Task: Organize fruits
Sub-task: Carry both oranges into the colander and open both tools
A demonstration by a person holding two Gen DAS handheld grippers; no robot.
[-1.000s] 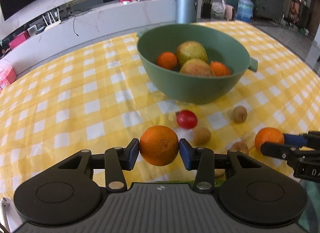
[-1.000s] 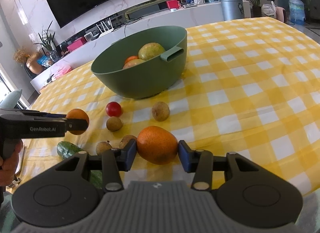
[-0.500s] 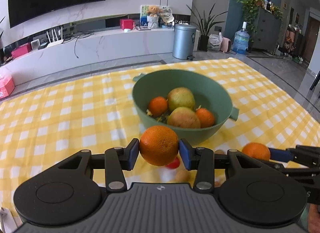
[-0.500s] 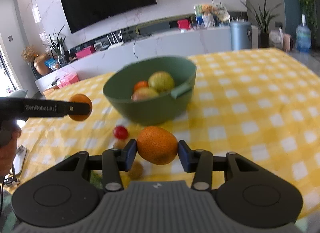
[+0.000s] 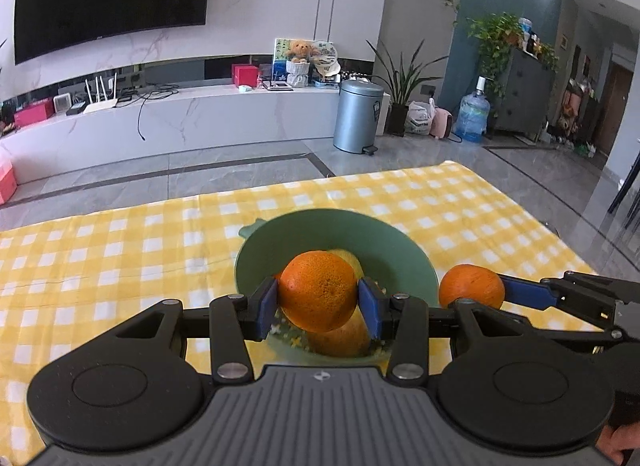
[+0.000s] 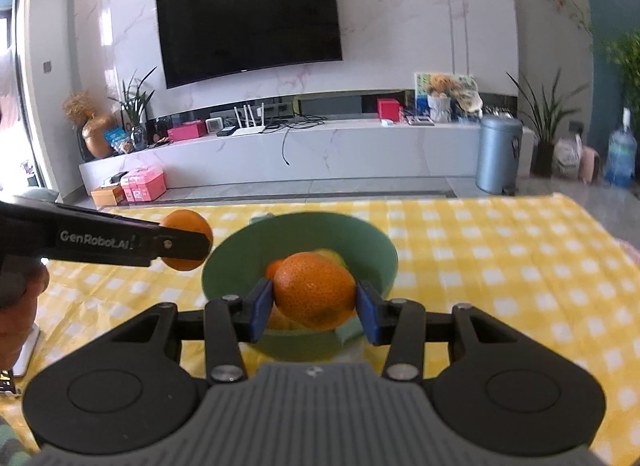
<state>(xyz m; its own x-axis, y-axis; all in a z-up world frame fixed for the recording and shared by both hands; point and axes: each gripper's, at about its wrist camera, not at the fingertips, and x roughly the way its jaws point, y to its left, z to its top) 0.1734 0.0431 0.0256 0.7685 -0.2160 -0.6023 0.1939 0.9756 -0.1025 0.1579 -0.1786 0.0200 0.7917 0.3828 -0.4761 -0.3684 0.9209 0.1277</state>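
While both jaws clamp an orange [image 5: 318, 290] each, seemingly above the bowl [image 5: 404, 254].

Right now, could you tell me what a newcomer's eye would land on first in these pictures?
Probably the two oranges held in the air: the left gripper clamps one orange, and the right gripper clamps another orange. Behind both sits the green bowl, already holding fruit, on the yellow checked tablecloth.

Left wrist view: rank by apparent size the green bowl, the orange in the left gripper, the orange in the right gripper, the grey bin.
1. green bowl
2. orange in the left gripper, enlarged by nearness to the camera
3. grey bin, far off, so it looks small
4. orange in the right gripper

Bin versus left orange is close.
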